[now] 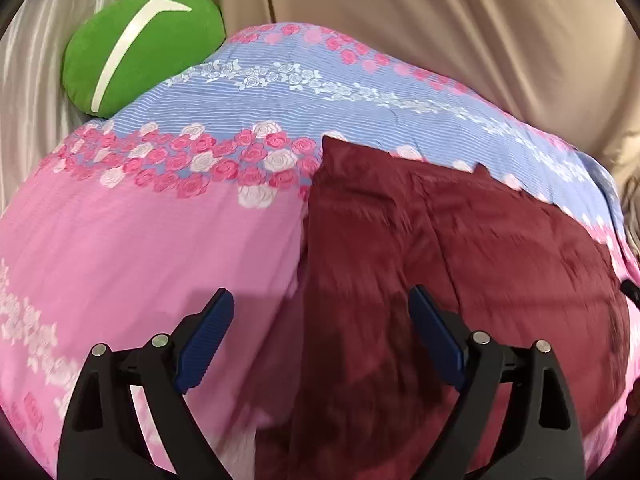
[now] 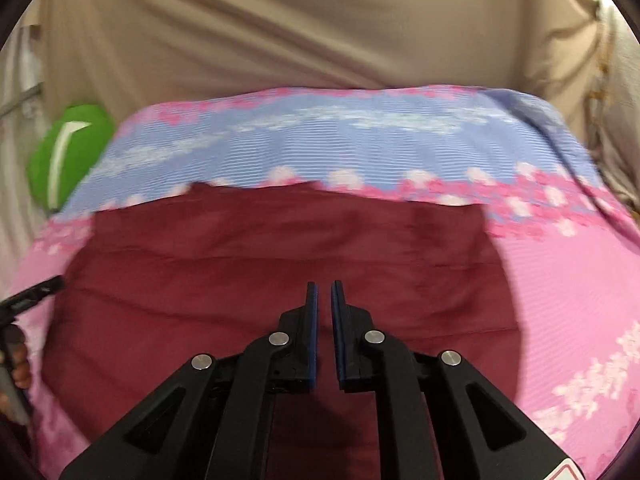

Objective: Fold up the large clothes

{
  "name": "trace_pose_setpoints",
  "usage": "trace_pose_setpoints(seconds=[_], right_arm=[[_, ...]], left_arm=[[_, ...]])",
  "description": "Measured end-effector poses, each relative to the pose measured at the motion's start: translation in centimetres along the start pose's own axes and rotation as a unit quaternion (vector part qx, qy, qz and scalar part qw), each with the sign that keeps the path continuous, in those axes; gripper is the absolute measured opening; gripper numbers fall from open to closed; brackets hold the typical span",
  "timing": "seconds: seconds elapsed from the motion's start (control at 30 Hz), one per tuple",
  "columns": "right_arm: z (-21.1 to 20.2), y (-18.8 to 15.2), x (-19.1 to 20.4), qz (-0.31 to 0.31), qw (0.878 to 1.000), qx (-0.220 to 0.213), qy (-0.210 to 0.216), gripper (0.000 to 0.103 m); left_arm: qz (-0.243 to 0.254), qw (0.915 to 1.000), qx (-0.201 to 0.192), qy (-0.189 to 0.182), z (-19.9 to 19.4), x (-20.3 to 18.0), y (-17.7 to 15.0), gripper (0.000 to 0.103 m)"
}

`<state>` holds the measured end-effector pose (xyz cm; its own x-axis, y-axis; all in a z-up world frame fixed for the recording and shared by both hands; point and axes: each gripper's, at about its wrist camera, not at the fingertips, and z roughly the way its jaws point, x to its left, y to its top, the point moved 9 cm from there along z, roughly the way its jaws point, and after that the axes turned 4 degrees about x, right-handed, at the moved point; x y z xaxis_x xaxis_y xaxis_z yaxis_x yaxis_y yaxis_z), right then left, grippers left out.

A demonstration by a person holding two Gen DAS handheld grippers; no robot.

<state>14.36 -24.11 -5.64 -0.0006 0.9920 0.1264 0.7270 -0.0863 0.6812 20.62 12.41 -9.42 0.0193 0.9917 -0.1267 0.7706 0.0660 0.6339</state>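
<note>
A dark red garment (image 1: 440, 280) lies spread flat on a pink and blue floral bedsheet (image 1: 140, 240). My left gripper (image 1: 320, 300) is open and empty, hovering above the garment's left edge. In the right wrist view the same garment (image 2: 280, 248) fills the middle of the sheet (image 2: 580, 300). My right gripper (image 2: 324, 292) hangs above the garment's near part with its blue pads almost together and nothing between them.
A green round cushion (image 1: 140, 44) with a white stripe sits at the bed's far left corner, also in the right wrist view (image 2: 68, 152). Beige curtain fabric (image 1: 440, 20) hangs behind the bed. The other gripper's black tip (image 2: 32, 292) shows at the left edge.
</note>
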Motion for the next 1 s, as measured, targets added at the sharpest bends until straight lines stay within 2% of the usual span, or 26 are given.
trace_pose_setpoints(seconds=[0.1,0.2,0.27,0.33,0.43,0.5,0.57,0.63,0.7,0.8,1.0], right_arm=[[1.9,-1.3,4.8,-0.037,0.998,0.025,0.037,0.009],[5.2,-2.7,5.6,-0.042,0.998,0.050,0.020,0.007],[5.8,-2.9,5.2,-0.027,0.998,0.053,0.017,0.004],[4.7,-2.4,5.6,-0.010,0.998,0.055,0.028,0.008],[2.9,-0.5,7.6,-0.009,0.997,0.036,0.062,0.008],[3.0,0.6,8.8,-0.013,0.996,0.033,0.078,0.008],[4.3,1.3,9.9,-0.008,0.995,0.042,0.086,0.008],[7.1,1.6,10.2,0.007,0.992,0.073,0.099,0.008],[9.5,1.5,10.1,0.018,0.991,0.095,0.090,0.008],[12.1,1.0,9.9,0.033,0.989,0.116,0.088,0.001],[13.2,0.9,9.9,0.028,0.989,0.121,0.086,0.000]], left_arm=[[0.014,0.9997,0.020,-0.005,-0.5,0.0,-2.6,0.087],[0.010,0.9988,0.047,-0.012,0.5,0.7,-5.0,0.088],[-0.006,0.9984,0.053,-0.017,1.0,1.6,-5.8,0.089],[-0.011,0.9985,0.049,-0.023,0.6,2.2,-5.8,0.088],[-0.026,0.9975,0.051,-0.041,0.3,2.4,-5.6,0.087],[-0.035,0.9951,0.057,-0.072,0.1,2.1,-5.6,0.088],[-0.040,0.9933,0.063,-0.088,0.1,1.7,-5.7,0.091],[-0.039,0.9933,0.064,-0.088,0.1,1.6,-5.8,0.092],[-0.035,0.9935,0.065,-0.086,0.3,1.4,-5.8,0.094],[-0.032,0.9940,0.062,-0.085,0.5,1.1,-5.9,0.098],[-0.014,0.9951,0.058,-0.079,1.2,0.0,-5.3,0.098]])
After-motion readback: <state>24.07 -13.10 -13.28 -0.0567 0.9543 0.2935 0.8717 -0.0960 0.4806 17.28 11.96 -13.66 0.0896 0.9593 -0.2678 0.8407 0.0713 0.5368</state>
